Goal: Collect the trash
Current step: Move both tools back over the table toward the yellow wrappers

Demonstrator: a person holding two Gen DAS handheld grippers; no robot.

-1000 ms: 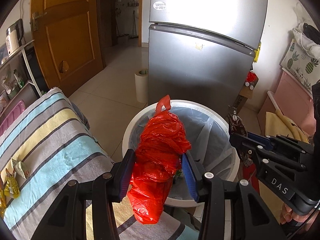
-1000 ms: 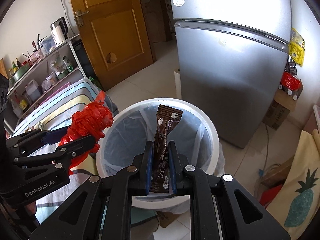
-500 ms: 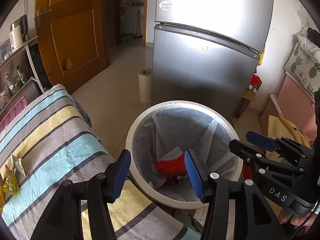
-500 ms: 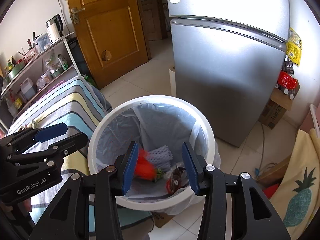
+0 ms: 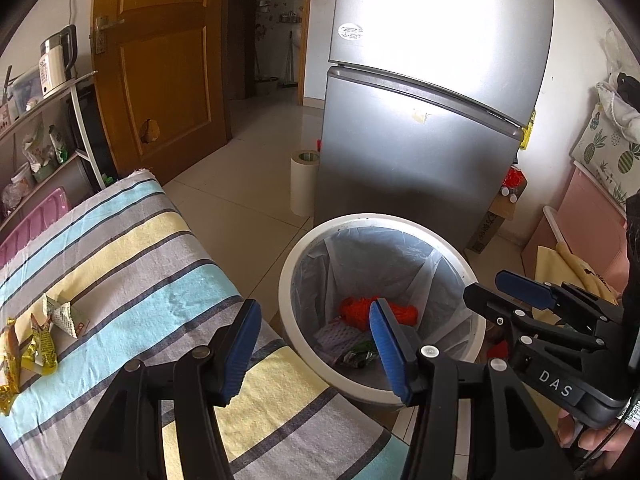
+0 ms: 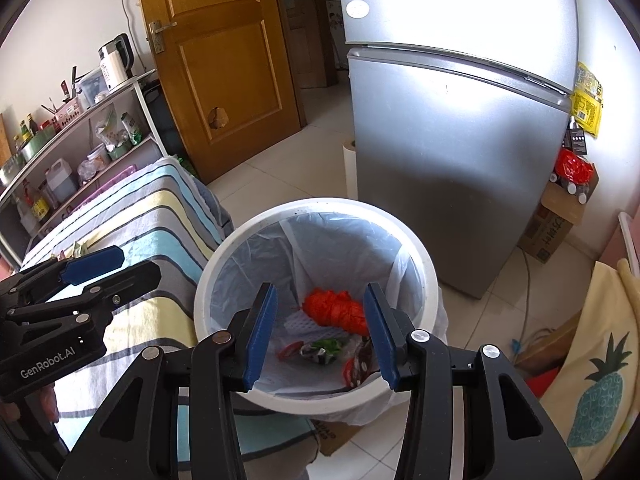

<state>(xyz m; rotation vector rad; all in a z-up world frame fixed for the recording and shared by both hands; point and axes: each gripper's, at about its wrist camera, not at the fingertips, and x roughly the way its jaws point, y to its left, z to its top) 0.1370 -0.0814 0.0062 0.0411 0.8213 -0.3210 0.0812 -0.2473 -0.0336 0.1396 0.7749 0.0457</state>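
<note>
Over the white bin, right tongs and left tongs both spread, just opened, nothing between them; red bag lies inside, wrappers near bed edge

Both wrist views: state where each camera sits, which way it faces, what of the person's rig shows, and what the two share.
Left wrist: sits on the left gripper, looking down past its open blue fingers at the striped cloth and the white bin; the right gripper shows at right.
Right wrist: sits on the right gripper, looking down into the bin; the left gripper shows at left.
Shared: bin, red bag inside, fridge, door.
</note>
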